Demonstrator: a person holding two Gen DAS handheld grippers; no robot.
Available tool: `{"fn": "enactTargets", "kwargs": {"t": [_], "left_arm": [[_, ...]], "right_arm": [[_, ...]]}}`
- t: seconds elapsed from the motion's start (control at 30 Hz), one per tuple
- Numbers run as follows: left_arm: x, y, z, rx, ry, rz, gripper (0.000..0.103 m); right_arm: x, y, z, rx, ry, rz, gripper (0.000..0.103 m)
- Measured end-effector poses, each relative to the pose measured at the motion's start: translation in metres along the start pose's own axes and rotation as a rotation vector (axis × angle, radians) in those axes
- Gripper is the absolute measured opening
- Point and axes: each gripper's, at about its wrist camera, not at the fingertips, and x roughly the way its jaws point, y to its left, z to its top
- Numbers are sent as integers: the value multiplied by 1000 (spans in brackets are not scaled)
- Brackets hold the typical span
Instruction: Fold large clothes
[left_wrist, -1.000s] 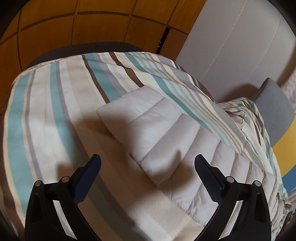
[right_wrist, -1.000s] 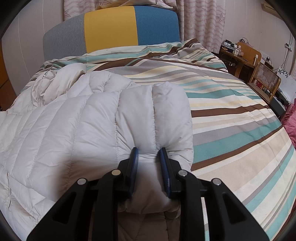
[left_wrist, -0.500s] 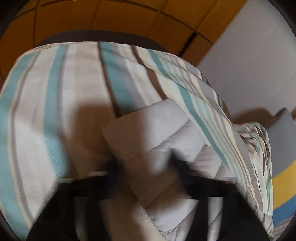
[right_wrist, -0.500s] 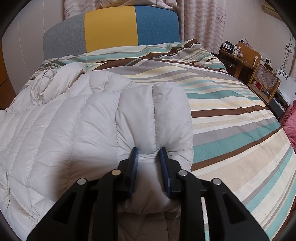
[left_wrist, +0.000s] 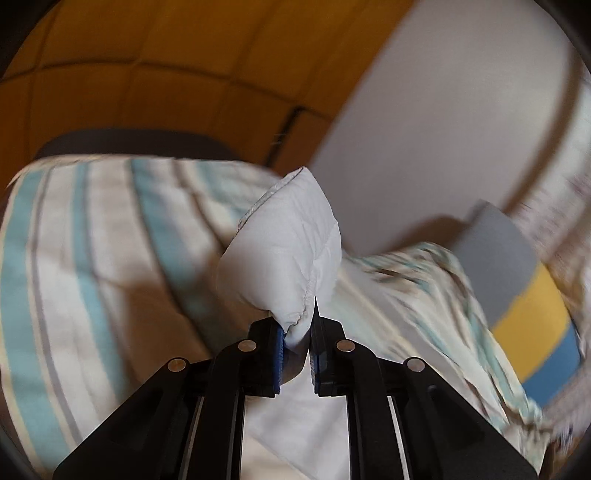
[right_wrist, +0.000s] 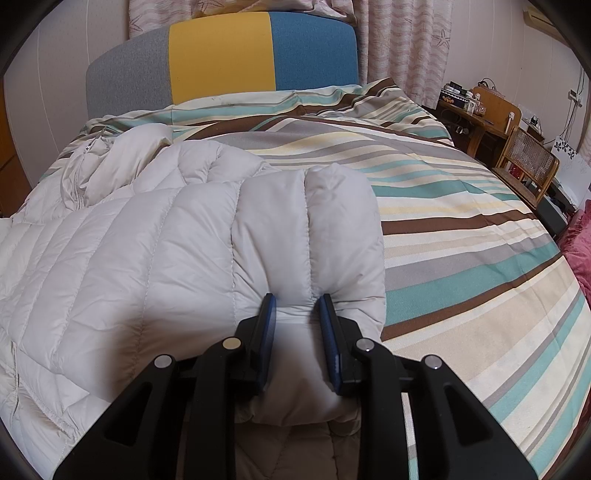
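gripping a corner of the white down jacket (left_wrist: 284, 254), the left gripper (left_wrist: 297, 354) has just closed its jaws on it, lifting it off the striped bed (left_wrist: 85, 258) at frame centre. the right gripper (right_wrist: 297, 332) keeps pinching the jacket's folded edge, lower centre, so 1 fold can begin.

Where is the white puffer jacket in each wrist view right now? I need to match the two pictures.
Left wrist: a lifted corner of the white puffer jacket stands at centre, pinched in the left gripper, whose jaws have just closed on it.
Right wrist: the jacket fills the left and centre, spread on the striped duvet; the right gripper clamps a folded edge.
Shared landmark: the grey, yellow and blue headboard, at right edge in the left view.
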Motion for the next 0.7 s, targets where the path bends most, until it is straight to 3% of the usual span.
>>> {"fn": "enactTargets", "kwargs": {"t": [0.27, 0.7], "left_arm": [[-43, -94, -59, 201, 38, -197, 11], [-97, -198, -161, 424, 99, -380, 11]], "right_arm": [[0, 0, 0, 0, 0, 1, 24], [0, 0, 0, 1, 0, 2, 24]]}}
